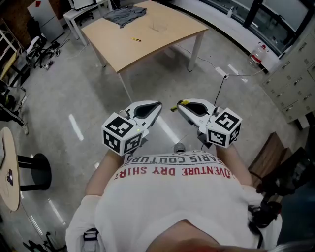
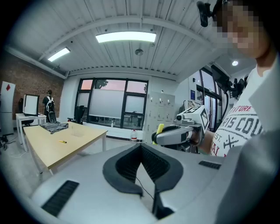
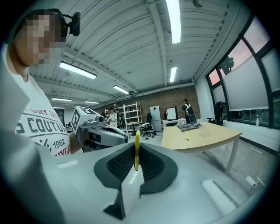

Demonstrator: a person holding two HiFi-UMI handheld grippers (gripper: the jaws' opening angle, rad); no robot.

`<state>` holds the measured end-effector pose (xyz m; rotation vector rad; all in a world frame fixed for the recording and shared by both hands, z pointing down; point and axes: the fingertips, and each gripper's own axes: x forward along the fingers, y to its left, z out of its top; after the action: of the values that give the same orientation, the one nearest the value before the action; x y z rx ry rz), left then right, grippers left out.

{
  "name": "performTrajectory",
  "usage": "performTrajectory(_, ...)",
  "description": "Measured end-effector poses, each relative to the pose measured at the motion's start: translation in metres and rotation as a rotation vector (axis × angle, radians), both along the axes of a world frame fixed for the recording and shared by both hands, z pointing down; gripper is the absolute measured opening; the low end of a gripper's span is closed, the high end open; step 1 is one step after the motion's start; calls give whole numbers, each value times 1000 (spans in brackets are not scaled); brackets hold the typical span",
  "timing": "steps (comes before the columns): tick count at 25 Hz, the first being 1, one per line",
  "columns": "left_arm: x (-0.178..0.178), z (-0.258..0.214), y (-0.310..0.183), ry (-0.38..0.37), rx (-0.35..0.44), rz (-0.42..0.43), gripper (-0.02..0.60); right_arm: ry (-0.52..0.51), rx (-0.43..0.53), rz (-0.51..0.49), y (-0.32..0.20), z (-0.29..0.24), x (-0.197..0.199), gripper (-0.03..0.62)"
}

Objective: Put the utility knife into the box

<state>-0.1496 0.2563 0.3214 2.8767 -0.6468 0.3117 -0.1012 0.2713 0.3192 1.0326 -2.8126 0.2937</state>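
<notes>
Grip: the right tongs (image 3: 136,164) are clamped on the utility knife (image 3: 137,148), a slim yellow strip standing on edge between the pads.
Position: in the head view the utility knife's yellow-and-black end pokes out past the tips of the right tongs, over the floor (image 1: 74,98).
Other side: the left tongs (image 2: 141,148) are pressed together with nothing between them (the pads meet at the tips).
Pairing: both are held just in front of the person's white shirt (image 1: 187,197), tips near each other but apart.
Box: a clear box (image 1: 158,24) sits on the wooden counter (image 1: 147,54), well apart from the utility knife.
Also on the counter: a grey cloth (image 1: 125,15) at the far end and a small yellow item (image 1: 136,39), too small to identify.
</notes>
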Motion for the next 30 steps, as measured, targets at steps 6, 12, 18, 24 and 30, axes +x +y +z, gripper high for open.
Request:
performTrajectory(6,3,4,-7,5,9,-3,0,6,5,-4,-5,3,4,26)
performTrajectory(12,25,16,-38,-26,-15,12,0,-14,-24,12,-38,10,25,26)
performTrajectory(18,65,38,-119,-50,-57,7,0,-34,-60,15,-123,29,68,26)
performTrajectory(24,137,48,-249,-45,-93,-21,0,-28,-85,-4,-252,36,138,26)
performTrajectory(30,222,33,-376,-30,-84,-51,0,-15,-84,-14,-378,23,226,26)
